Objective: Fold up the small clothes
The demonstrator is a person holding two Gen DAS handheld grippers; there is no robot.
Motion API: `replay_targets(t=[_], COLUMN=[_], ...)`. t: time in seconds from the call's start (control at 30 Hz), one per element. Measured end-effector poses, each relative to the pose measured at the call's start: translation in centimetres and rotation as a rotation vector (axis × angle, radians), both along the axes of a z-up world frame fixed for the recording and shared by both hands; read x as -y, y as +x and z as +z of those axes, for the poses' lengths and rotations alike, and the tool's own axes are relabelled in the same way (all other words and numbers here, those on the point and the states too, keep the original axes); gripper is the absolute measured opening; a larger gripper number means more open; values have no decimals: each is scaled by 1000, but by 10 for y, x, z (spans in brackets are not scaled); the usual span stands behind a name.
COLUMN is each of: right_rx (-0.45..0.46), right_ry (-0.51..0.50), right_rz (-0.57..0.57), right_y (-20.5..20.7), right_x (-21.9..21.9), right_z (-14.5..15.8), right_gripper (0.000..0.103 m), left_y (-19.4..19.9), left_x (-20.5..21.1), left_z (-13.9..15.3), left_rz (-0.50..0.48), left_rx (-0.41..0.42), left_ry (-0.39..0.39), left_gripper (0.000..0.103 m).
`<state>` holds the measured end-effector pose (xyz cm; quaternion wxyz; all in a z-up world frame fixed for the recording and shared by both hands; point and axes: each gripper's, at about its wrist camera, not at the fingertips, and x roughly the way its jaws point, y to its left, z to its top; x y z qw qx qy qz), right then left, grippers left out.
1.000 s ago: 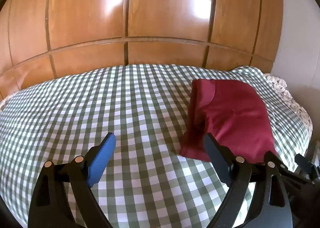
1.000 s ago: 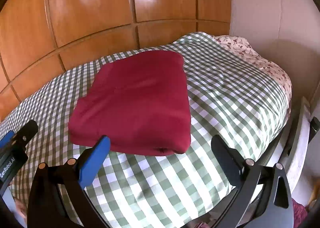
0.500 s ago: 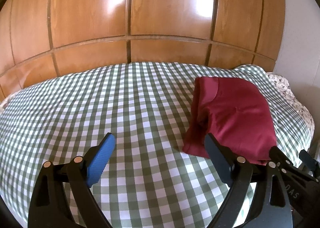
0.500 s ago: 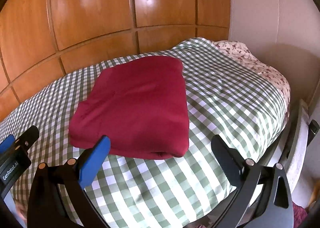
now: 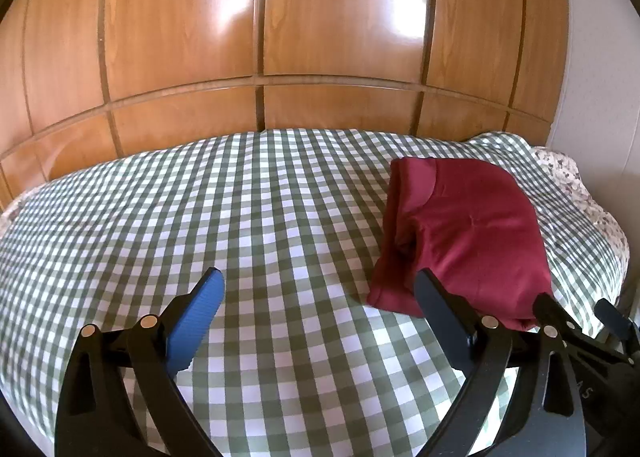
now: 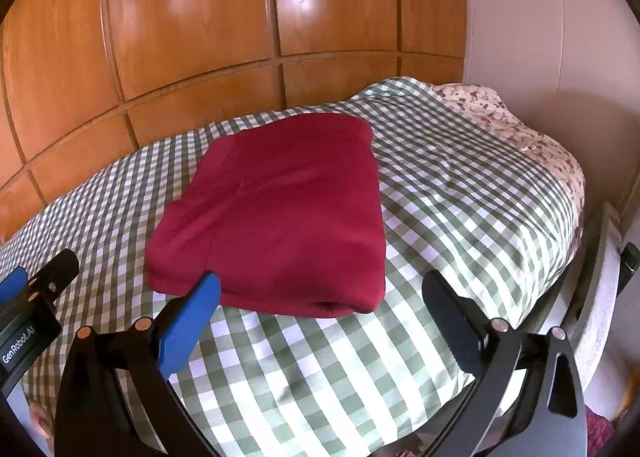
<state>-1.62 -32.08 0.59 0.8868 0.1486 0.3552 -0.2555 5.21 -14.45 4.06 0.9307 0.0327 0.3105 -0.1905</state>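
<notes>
A dark red folded garment [image 6: 288, 209] lies flat on the green-and-white checked bed cover [image 6: 460, 197], near the bed's right end. My right gripper [image 6: 320, 277] hovers just in front of its near folded edge, open, with no cloth pinched between the pads. In the left wrist view the garment [image 5: 468, 233] lies to the right. My left gripper [image 5: 318, 275] stands over bare checked cover [image 5: 200, 217] left of the garment; its jaws are opening with nothing between them. Each gripper shows at the edge of the other's view: the left gripper [image 6: 28, 309] and the right gripper [image 5: 600, 333].
A glossy wooden wardrobe wall [image 5: 320, 37] runs along the far side of the bed. A floral sheet [image 6: 520, 129] shows at the bed's right end beside a white wall [image 6: 540, 17]. The bed's near edge drops off at the lower right.
The left gripper's fingers have spread slightly wider. The red garment lies as before, and both hands have hardly shifted.
</notes>
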Motion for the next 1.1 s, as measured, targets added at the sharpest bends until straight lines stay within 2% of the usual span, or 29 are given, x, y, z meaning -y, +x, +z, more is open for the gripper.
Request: replay_targets(t=[0.57,0.7,0.8,0.97,1.1], right_rx=[-1,-6,-1,59,41], right_ry=[7,4,9,33,56], right_rz=[8,14,15,-26,-110], right_y=[0,1,1,1,11], right_x=[-3,-4,-2,27,75], right_z=[-1,-2,-2,11,11], right_gripper=[101,101,101,101,101], left_y=[-2,-4,-1,9,23], left_x=[-3,-4,-6,-8,-14], left_z=[0,1,-1,-10,-25], left_rz=[-1,-8,-8,25,62], left_rx=[5,45,33,-15,-70], left_ry=[-2,3,0,12,21], left_gripper=[95,95,95,95,95])
